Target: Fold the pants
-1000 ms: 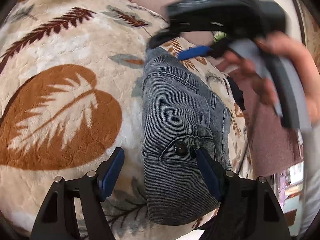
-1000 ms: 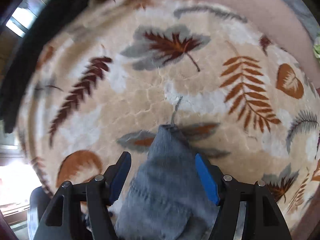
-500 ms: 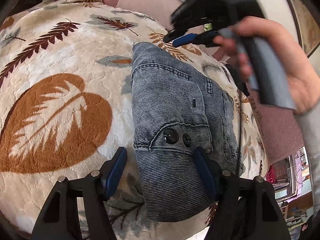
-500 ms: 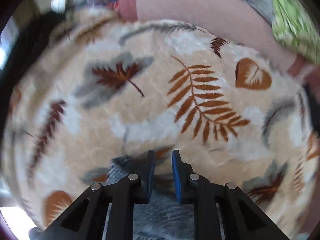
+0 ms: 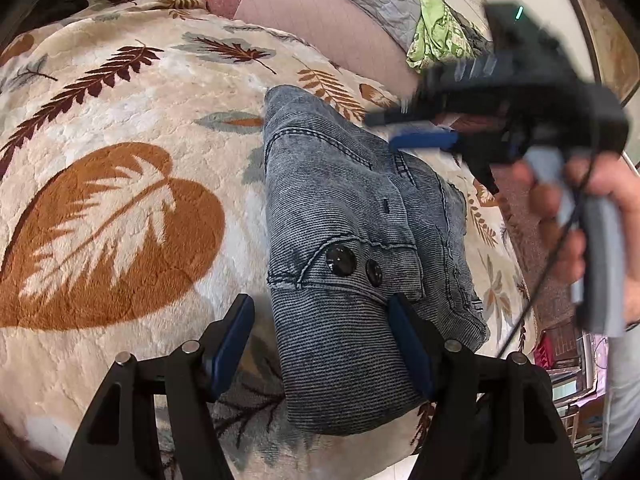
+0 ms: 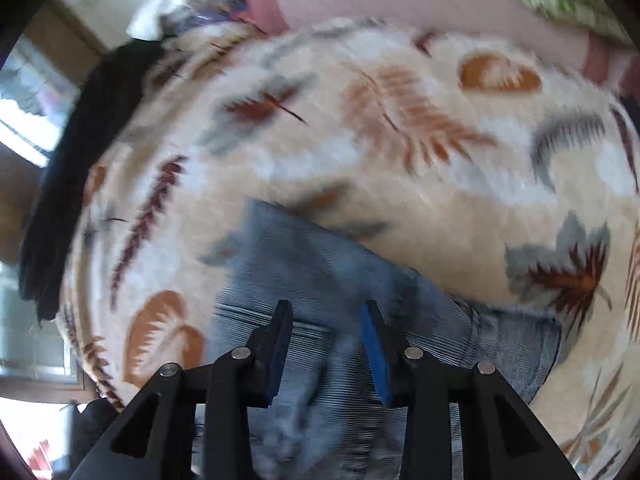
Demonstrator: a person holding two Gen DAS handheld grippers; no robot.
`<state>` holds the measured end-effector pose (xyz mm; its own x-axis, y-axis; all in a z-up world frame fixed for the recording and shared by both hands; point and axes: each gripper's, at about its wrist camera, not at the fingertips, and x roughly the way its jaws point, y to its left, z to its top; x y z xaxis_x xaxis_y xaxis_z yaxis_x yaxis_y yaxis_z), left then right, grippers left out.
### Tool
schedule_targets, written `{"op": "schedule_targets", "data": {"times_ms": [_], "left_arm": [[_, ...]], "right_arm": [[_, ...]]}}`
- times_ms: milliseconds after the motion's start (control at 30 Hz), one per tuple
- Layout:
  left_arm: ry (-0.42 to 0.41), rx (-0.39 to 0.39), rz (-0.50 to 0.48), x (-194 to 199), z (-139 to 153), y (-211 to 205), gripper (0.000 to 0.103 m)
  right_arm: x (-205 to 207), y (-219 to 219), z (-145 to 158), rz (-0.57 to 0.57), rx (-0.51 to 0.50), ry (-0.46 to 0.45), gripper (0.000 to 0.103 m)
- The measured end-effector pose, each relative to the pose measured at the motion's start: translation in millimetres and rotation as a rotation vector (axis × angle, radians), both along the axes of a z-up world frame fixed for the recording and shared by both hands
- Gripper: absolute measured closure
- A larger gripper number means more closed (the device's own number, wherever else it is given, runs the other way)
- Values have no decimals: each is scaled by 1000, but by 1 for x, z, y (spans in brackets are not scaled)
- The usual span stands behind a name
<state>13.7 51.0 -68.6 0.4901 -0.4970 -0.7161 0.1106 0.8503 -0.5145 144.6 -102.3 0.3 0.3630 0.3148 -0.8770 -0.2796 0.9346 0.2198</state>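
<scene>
Now my left gripper (image 5: 322, 320) gapes wide astride the folded pants (image 5: 352, 240); my right gripper (image 6: 326, 322) hovers above them, part-open, empty.

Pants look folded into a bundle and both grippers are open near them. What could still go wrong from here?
1. The left gripper is open with its fingers straddling the near end of the folded pants; pulling back carelessly could snag the denim and undo the fold.
2. The right gripper is open just above the pants and motion-blurred; a low sweep might drag the top layer.
3. The plush leaf blanket is soft, so the bundle may slump.
</scene>
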Motion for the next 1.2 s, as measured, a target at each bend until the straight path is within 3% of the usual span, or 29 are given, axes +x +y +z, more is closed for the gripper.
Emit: {"op": "schedule_targets", "data": {"times_ms": [67, 133, 167, 200, 233, 333, 433, 667, 700, 733, 800, 933, 1033, 1100, 1133, 1200], "left_arm": [[-1, 0, -3, 0, 0, 1, 33], [-5, 4, -8, -2, 0, 1, 33], [-6, 6, -9, -1, 0, -1, 33], [-8, 11, -10, -1, 0, -2, 33], [-8, 18, -10, -2, 0, -3, 33], [-18, 32, -17, -3, 1, -7, 33], [-16, 39, -21, -1, 1, -10, 33], [-25, 46, -24, -2, 2, -12, 33], [-26, 45, -24, -2, 2, -12, 33], [-25, 42, -24, -1, 2, -11, 33], [-25, 39, -27, -2, 1, -10, 33], [-29, 46, -28, -3, 1, -10, 33], [-29, 45, -26, -4, 1, -10, 33], [-32, 52, -30, -3, 1, -11, 33], [-39, 59, -27, -4, 1, -11, 33], [-40, 56, -23, -5, 2, -11, 33]], "right_arm": [[0, 13, 4, 26, 9, -11, 52], [8, 23, -21, 33, -70, 12, 39], [14, 21, -34, 21, -114, 44, 39], [21, 15, -53, -9, -92, 119, 38], [23, 11, -53, -26, -68, 117, 38], [22, 18, -22, -15, -39, 52, 38], [33, 41, 0, 50, -98, 3, 37], [74, 103, -28, 227, -397, 109, 37], [74, 114, -40, 284, -465, 165, 53], [75, 118, -45, 305, -508, 182, 87], [76, 121, -47, 345, -546, 211, 91], [90, 101, -34, 239, -452, 172, 94], [88, 84, -28, 147, -391, 100, 94], [84, 68, -14, 26, -425, -46, 93], [84, 58, -8, -11, -404, -70, 92], [79, 30, 3, -77, -254, -45, 92]]}}
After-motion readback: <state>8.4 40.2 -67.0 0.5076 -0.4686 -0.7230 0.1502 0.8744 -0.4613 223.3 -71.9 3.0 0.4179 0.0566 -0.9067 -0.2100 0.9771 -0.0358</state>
